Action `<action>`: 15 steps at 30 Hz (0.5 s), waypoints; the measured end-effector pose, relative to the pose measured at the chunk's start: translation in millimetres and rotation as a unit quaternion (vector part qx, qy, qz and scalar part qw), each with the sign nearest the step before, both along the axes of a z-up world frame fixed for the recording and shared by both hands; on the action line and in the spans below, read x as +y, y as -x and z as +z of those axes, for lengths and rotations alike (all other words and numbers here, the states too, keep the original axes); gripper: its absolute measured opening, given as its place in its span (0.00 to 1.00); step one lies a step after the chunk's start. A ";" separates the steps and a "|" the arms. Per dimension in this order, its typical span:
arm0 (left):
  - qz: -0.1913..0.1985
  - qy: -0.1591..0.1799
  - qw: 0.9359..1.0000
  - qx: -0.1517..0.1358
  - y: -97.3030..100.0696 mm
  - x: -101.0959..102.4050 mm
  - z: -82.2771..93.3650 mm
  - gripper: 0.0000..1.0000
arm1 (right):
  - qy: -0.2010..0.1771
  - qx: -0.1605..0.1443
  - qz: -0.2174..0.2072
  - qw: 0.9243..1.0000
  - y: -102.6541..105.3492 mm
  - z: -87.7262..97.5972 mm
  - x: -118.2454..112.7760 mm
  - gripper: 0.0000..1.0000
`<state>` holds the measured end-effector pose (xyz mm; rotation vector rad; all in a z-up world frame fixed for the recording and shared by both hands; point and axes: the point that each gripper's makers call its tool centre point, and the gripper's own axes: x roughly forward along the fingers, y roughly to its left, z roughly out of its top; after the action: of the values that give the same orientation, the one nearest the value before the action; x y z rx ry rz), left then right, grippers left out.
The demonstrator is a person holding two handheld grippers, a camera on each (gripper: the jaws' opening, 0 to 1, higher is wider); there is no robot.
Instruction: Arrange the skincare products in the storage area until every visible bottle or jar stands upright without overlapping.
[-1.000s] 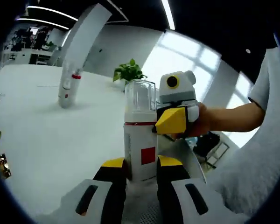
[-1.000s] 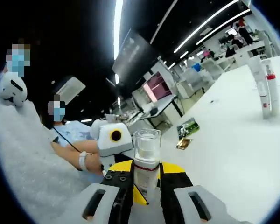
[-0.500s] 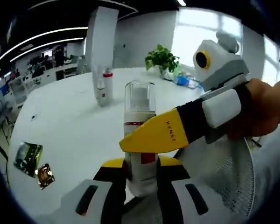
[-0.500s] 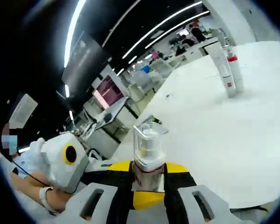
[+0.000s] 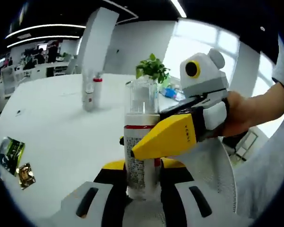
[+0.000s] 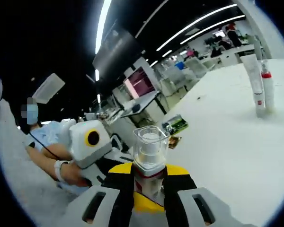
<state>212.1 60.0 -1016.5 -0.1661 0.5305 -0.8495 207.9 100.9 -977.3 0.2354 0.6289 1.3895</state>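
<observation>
A white pump bottle (image 5: 141, 156) with a clear cap and a red band stands upright between the yellow-tipped jaws of my left gripper (image 5: 143, 176), which is shut on its lower body. The right gripper reaches in from the right, one yellow finger (image 5: 168, 137) laid across the bottle's shoulder. In the right gripper view the same bottle (image 6: 150, 150) rises between the jaws of my right gripper (image 6: 149, 178), shut on it just under the cap. The left gripper's body (image 6: 92, 142) and a hand sit behind it on the left.
A white tube and a small red-capped bottle (image 5: 90, 92) stand upright far back on the white table (image 5: 52, 127); they appear again as the pair (image 6: 261, 87). Two flat packets (image 5: 12, 153) lie near the table's edge. A potted plant (image 5: 153, 70) stands behind. A white mesh surface (image 5: 217, 163) lies lower right.
Both grippers keep their hold on the pump bottle. Both views have swung, so the background shifted. The bottle's printed text now faces the left camera more than its red square.
</observation>
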 end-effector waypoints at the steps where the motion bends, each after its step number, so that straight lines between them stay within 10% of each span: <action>1: -0.005 0.012 1.000 -0.001 1.5 -3.1 3.5 0.20 | -0.002 -0.008 0.010 1.000 1.4 2.2 -0.6 0.15; 8: 0.040 -0.028 0.998 -0.034 -10.3 9.7 4.2 0.19 | 0.009 0.036 -0.054 0.998 -11.9 -2.5 -0.2 0.16; 15: 0.101 -0.104 0.988 -0.057 -23.3 35.4 -4.8 0.18 | 0.006 0.134 -0.201 0.970 -26.7 -20.4 2.3 0.13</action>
<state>235.4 95.4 -1021.4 0.0198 0.4823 -0.5973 234.6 103.1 -997.7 0.5180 0.7642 0.9680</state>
